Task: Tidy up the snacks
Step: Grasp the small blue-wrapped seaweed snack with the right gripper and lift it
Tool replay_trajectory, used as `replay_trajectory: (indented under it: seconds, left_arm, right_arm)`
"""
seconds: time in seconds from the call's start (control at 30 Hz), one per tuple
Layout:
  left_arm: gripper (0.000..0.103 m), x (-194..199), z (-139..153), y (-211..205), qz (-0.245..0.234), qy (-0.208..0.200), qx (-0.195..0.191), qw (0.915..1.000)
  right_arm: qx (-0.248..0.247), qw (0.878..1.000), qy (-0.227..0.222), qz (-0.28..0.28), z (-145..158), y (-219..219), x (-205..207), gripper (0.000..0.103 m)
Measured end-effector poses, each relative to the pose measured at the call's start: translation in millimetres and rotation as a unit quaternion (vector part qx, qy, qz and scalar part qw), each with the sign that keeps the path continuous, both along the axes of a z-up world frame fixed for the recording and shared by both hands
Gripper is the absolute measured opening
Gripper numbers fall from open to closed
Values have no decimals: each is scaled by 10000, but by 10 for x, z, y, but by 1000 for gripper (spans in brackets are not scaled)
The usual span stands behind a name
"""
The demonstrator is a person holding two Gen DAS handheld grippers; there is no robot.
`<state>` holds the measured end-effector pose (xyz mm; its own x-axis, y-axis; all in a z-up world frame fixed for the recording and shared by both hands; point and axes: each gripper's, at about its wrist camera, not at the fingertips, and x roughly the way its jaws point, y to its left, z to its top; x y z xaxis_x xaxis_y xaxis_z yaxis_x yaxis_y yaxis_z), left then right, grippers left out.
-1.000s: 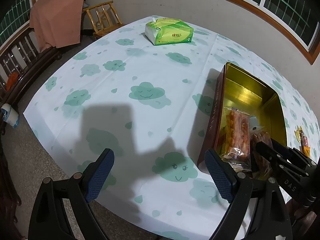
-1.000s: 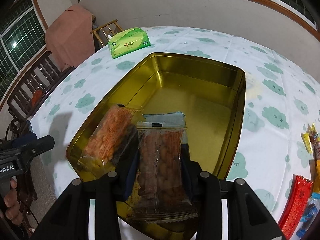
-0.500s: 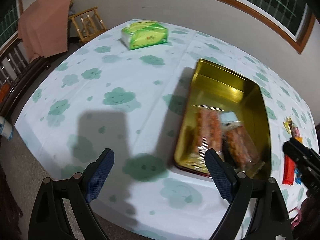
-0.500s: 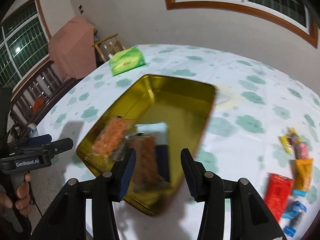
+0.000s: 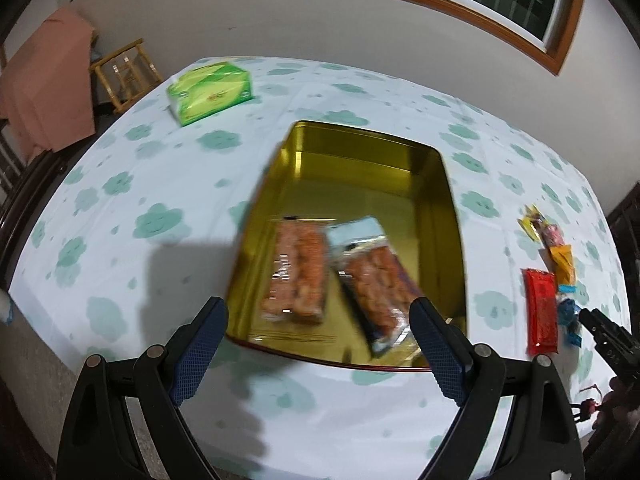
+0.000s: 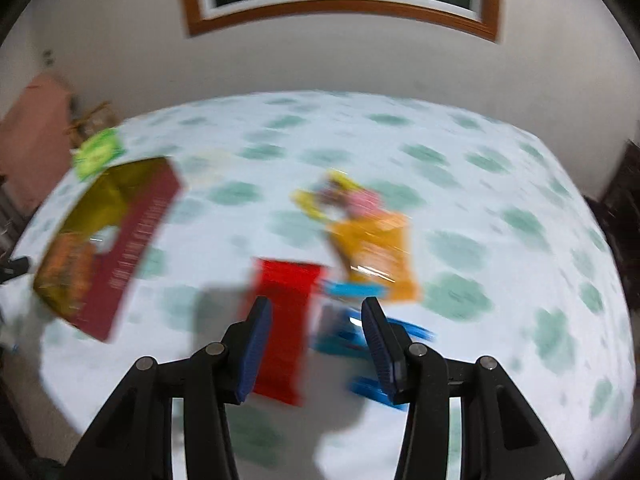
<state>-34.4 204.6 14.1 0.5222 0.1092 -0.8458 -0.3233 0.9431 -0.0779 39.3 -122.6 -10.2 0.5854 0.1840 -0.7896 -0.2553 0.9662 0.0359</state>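
Released, right tool (image 6: 316, 344) gapes empty over red packet (image 6: 286, 328).

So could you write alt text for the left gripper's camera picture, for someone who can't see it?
A gold tin on a cloud-print tablecloth holds two snack packets lying side by side, seen past the open, empty left gripper. A red packet and smaller snacks lie right of the tin, and a green tissue pack sits at the far left.
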Motion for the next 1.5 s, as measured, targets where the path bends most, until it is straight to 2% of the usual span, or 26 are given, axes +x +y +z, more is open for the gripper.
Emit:
replay_trajectory:
  seconds: [0.17,0.5,0.83,1.0,1.3,1.5]
  left_arm:
    - [90,66,7,-191,-252,19,46,9997]
    - [90,168,47,-387,-424,29,81,9991]
    - [90,284,25,-739,-777,126,85,9969]
    - [90,350,-6,-941,-945,195,51,9953]
    - [90,478,-104,-1369,-1367,351,-41,9900]
    - [90,556,-204,-1652,-1616,464,-163,9856]
  right_arm:
    - [44,9987,277,-415,-246,-317,8,48]
    - [38,9973,452,-575,-506,-386,62,47]
    - [-140,9994,153,-285,-528,-397,96,46]
    - [-107,9998,115,-126,-524,-398,133,33]
    - [73,10000,65,15,-530,-536,14,30]
    - [-33,9998,-88,-162,-542,-745,122,30]
